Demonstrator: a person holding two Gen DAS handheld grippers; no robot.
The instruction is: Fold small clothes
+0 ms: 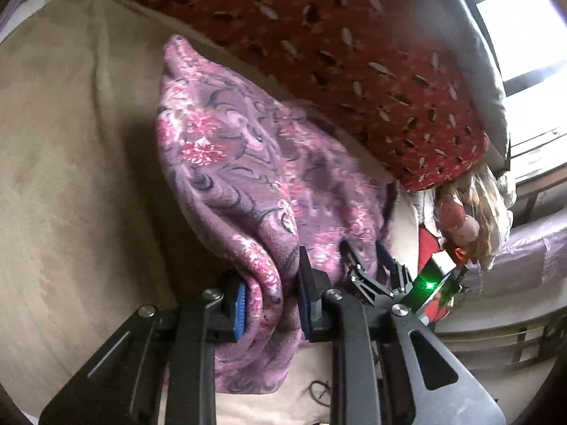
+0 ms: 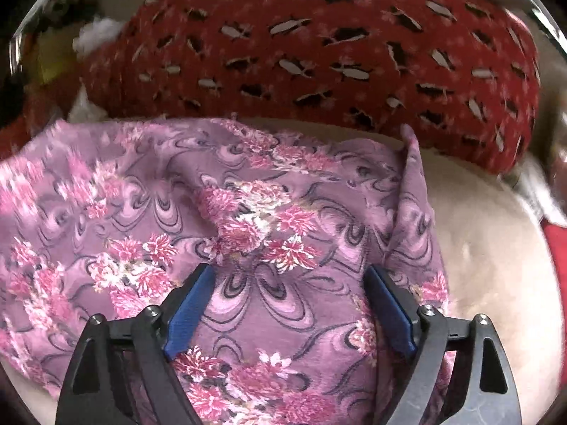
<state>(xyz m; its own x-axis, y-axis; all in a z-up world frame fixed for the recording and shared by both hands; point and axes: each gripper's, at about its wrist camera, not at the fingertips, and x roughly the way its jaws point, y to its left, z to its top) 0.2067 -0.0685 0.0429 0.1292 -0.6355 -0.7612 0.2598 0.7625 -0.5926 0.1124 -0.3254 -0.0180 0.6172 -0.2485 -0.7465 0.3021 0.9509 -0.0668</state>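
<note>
At the bottom of the left wrist view, the left gripper (image 1: pixel 271 304) is pinched on a thick fold of one purple cloth (image 1: pixel 248 177) with pink flowers. Its two blue pads (image 1: pixel 240 310) press the fold from both sides, and a bit of the cloth hangs down below them. The cloth climbs from the gripper toward the middle of the frame and ends in a pointed corner near the top. Just to the right of it, in the lower right middle, the right gripper (image 1: pixel 365 255) shows small and dark, with its two fingers spread on the same cloth.

Under the cloth lies one tan blanket (image 1: pixel 71 141), filling the left side. Farther back, across the top, sits one big red pillow (image 1: pixel 354 53) with light and dark marks. At the right edge there is one doll (image 1: pixel 464 212) with long brown hair, and a bright window (image 1: pixel 524 35) behind it.

In the right wrist view, the right gripper (image 2: pixel 288 283) stands wide apart at the bottom, holding nothing. Its two blue pads (image 2: pixel 187 311) rest on the purple cloth (image 2: pixel 248 194), which spreads flat across the middle and left. The tan blanket (image 2: pixel 496 265) shows at the right, and the red pillow (image 2: pixel 319 53) fills the top.
</note>
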